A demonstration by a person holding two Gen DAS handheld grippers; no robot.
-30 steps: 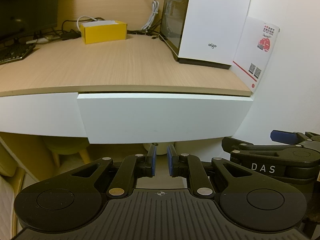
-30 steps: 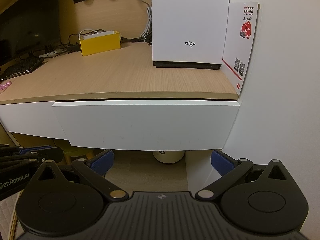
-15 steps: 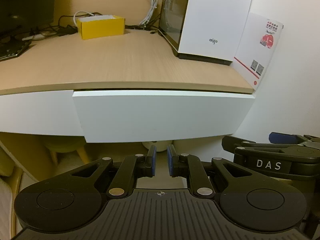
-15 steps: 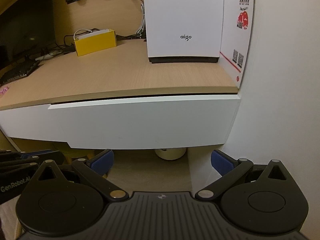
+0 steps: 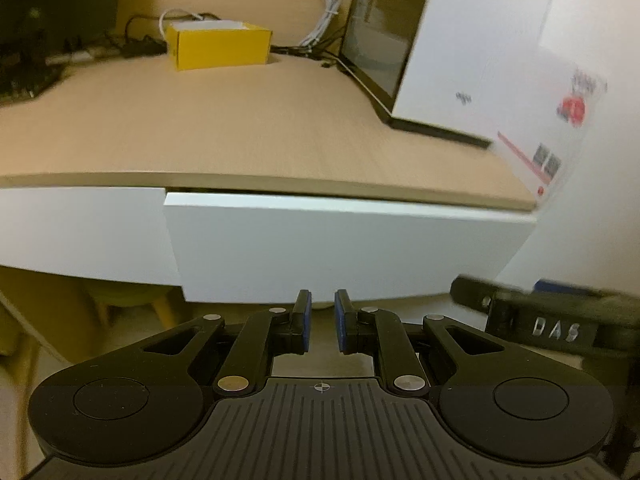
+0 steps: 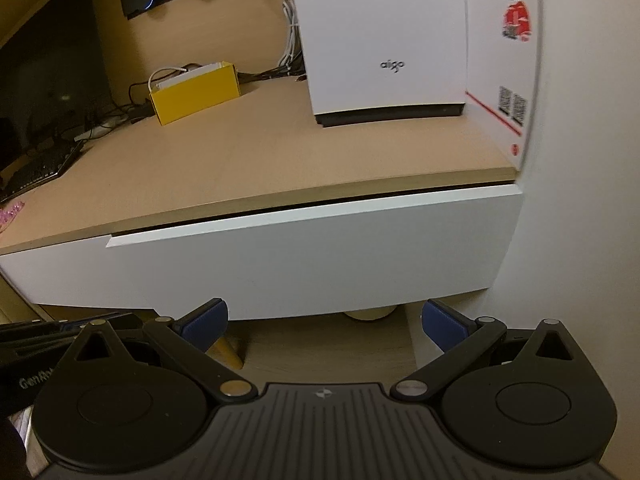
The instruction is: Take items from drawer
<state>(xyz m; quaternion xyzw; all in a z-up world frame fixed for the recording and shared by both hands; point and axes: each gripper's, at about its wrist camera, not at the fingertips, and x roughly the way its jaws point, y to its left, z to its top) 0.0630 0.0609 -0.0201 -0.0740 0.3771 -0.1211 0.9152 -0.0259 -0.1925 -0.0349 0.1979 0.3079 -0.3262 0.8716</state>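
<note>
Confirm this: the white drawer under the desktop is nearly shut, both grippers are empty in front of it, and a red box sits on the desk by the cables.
One thing is wrong: the box is yellow, not red, as the right wrist view shows. The rest holds: the drawer is nearly shut, and the left gripper and right gripper are empty.

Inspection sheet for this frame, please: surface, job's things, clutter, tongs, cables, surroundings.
Surface: wooden desk, mostly bare.
Job's things: white drawer slightly ajar; contents hidden.
Clutter: yellow box, white PC case, leaflet, keyboard.
Tongs: left tongs nearly closed, narrow gap, empty; right tongs wide open, empty. Both below the drawer front.
Cables: bundle behind the case.
Surroundings: white wall to the right; monitor to the left.
</note>
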